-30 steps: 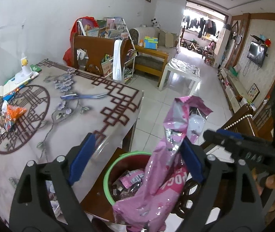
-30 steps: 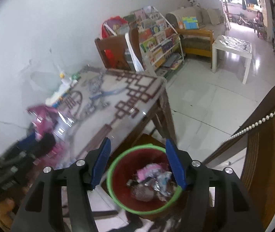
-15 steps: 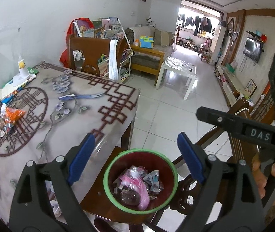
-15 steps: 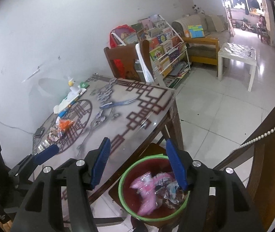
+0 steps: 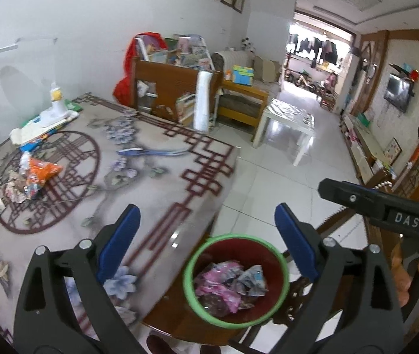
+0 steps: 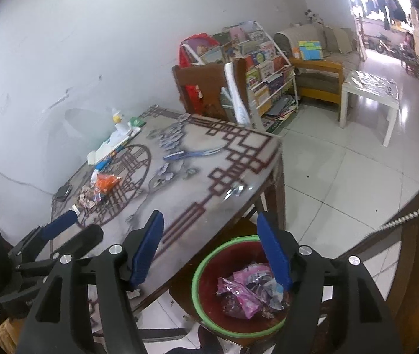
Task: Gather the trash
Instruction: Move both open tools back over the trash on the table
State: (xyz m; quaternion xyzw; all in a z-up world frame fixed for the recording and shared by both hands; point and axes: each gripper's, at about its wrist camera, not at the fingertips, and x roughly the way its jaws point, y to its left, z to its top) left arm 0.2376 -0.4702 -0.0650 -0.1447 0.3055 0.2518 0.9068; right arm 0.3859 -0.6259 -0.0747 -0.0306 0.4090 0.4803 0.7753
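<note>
A red bin with a green rim (image 5: pixel 193 268) (image 6: pixel 196 280) stands on a wooden chair seat beside the table. In it lies a pink wrapper (image 5: pixel 218 289) (image 6: pixel 239 292) among other crumpled packets. My left gripper (image 5: pixel 206 212) hangs over the table edge and the bin; its jaws are opening, with nothing between them. My right gripper (image 6: pixel 209 216) is above the same spot, its jaws also opening and empty. Farther back on the table lie an orange wrapper (image 5: pixel 39 172) (image 6: pixel 106 181) and a heap of crumpled wrappers (image 5: pixel 14 187) (image 6: pixel 87 197).
The patterned table (image 5: pixel 165 183) also carries a white duck-shaped lamp (image 5: pixel 54 107), papers and a dark phone (image 6: pixel 63 191). A wooden chair back with a bead string (image 6: pixel 410 215) rises at the right. A bookshelf (image 6: pixel 262 70) and a white side table (image 5: pixel 289 118) stand beyond.
The pink wrapper held in the left gripper a second ago has dropped into the bin. Both grippers have shifted toward the table, and their jaws stand wider.
</note>
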